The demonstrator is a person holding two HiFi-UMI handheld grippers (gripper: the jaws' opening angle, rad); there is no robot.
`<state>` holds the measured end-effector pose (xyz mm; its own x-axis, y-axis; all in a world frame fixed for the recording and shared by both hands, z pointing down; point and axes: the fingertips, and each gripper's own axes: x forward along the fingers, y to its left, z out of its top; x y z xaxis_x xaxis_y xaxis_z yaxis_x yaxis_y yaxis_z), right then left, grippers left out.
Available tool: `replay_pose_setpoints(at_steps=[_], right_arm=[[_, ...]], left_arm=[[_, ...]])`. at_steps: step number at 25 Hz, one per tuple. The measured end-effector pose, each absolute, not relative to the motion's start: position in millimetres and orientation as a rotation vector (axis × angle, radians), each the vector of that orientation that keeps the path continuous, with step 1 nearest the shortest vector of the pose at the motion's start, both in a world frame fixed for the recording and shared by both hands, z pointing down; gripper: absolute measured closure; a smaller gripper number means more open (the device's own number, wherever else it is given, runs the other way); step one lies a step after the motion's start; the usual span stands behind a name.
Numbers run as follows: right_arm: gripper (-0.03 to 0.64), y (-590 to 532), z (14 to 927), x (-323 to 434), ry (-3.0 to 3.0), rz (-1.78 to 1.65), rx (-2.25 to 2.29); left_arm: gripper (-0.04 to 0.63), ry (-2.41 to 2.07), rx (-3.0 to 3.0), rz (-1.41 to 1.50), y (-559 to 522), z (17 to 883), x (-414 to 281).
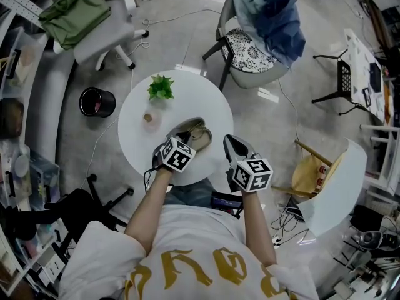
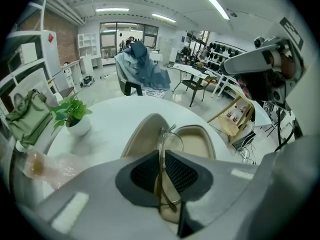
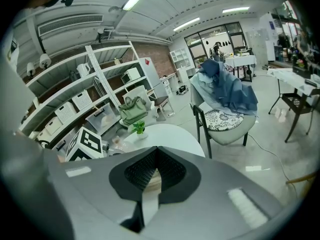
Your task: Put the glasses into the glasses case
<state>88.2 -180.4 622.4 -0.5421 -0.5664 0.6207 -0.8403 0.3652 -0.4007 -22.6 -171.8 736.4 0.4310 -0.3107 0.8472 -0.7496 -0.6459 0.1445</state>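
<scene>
Above the round white tabletop point(image 1: 201, 97), the left tool point(image 2: 162, 155) is clamped on the one pair of thin-rimmed clear glasses point(image 2: 171, 143). They are held edge-on, with a lens jutting forward over the middle of the single open beige glasses case point(image 2: 142, 134). Whether the frame touches the case cannot be told. The case lies with both halves spread near the tabletop's near edge. The right tool point(image 3: 157, 159), off to the case's right, has its pads drawn together with only a slit between them, and I can make out nothing gripped. Also on the tabletop are one small green plant in a white pot point(image 1: 161, 87) and one crinkled clear plastic packet point(image 1: 148, 117). On the pale, glossy grey floor around it stand one grey chair draped with blue cloth point(image 1: 265, 27), one light office chair carrying an olive-green bag point(image 1: 74, 12), and one black bucket point(image 1: 97, 101). White open shelving with storage boxes point(image 3: 75, 101) lines a brick wall under strip lights.
</scene>
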Motion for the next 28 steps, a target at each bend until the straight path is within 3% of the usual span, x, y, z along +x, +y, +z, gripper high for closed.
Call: replay_pose_setpoints(at_steps=[8,20,28], right_arm=[[0.592,-172.6,612.7,86.2,-2.267,0.973,1.245],[0.592,-159.4,568.0,87.8,-2.326,0.849,1.353],[0.592,-144.4,527.1,77.5,-2.436,0.825,1.422]], left_arm=[[0.523,-0.940,2.218,1.120,-178.2,721.8,-27.1],[0.594,-1.105,2.342,0.924,-178.7,642.7,-41.6],[0.594,-1.162,2.374,0.641,-164.6,580.7,-55.4]])
